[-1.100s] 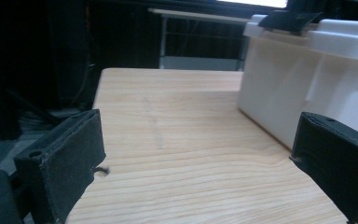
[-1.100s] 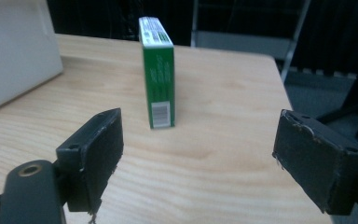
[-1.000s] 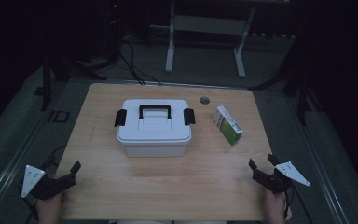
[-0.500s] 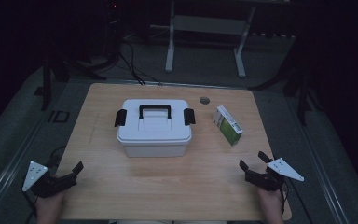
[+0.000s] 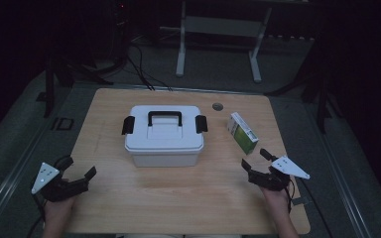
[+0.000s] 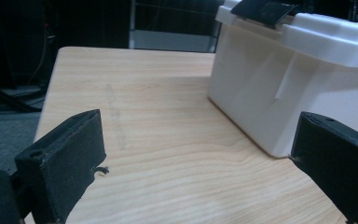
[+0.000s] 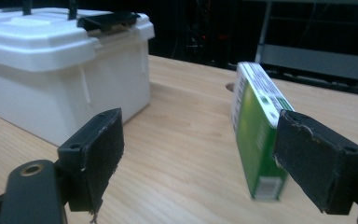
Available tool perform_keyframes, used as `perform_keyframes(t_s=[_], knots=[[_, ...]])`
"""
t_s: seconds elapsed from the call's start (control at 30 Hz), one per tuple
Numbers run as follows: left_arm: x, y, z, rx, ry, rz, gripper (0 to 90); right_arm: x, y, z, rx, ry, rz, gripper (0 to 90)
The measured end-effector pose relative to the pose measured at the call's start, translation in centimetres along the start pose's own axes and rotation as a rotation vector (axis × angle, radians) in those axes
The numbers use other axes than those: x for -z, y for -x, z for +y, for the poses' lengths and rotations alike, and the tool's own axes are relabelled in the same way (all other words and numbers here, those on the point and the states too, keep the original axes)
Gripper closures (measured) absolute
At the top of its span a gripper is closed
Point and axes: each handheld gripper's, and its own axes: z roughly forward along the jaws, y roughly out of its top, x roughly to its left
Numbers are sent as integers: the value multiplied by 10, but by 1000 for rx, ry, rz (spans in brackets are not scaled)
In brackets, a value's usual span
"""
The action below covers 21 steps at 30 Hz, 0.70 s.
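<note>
A white plastic box (image 5: 163, 136) with a black handle and black side latches stands shut in the middle of the wooden table (image 5: 188, 208). A green and white carton (image 5: 242, 132) stands on its long edge to the box's right. My left gripper (image 5: 82, 171) hovers open at the table's front left edge, facing the box (image 6: 289, 79). My right gripper (image 5: 254, 161) is open near the front right, its jaws spread, with the carton (image 7: 257, 130) just beyond them and the box (image 7: 60, 65) to their left. Nothing is held.
A small round hole (image 5: 218, 106) sits in the tabletop behind the carton. Bare wood lies in front of the box between my two grippers. A metal stand (image 5: 218, 44) and cables are on the dark floor behind the table.
My right gripper has moved left and forward onto the table toward the carton. My left gripper has shifted slightly right toward the box. Box and carton have not moved.
</note>
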Motion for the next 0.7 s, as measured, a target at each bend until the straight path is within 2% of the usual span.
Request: perform_keyframes(t_s=[0.03,0.17,0.27,0.33,0.4,0.43,0.47,0.5,0.53,0.63,0.67,0.7], knots=[[-3,1,1,-3,-3,-10,56,-3,-2,2,3,1,15,178],[-16,6,4,-22,-34,-26,57,-15,-8,8,11,8,53,205],[-25,8,5,-31,-61,-49,72,-25,-13,10,35,0,76,280],[-32,11,6,-39,-83,-48,147,-32,-14,11,47,-12,86,340],[-38,11,7,-42,-109,-71,153,-38,-15,12,50,-20,95,393],[-38,11,7,-42,-109,-71,194,-38,-15,12,50,-20,95,393],[-44,13,7,-54,-129,-91,194,-42,-15,12,47,-24,106,439],[-46,14,8,-55,-135,-93,235,-48,-17,12,51,-32,111,486],[-49,14,9,-54,-144,-111,322,-53,-18,11,51,-40,125,540],[-55,15,11,-59,-155,-131,375,-59,-20,10,57,-50,126,585],[-57,15,12,-56,-159,-143,443,-63,-20,10,57,-56,135,612],[-60,16,13,-56,-166,-145,512,-70,-22,8,59,-70,140,676]])
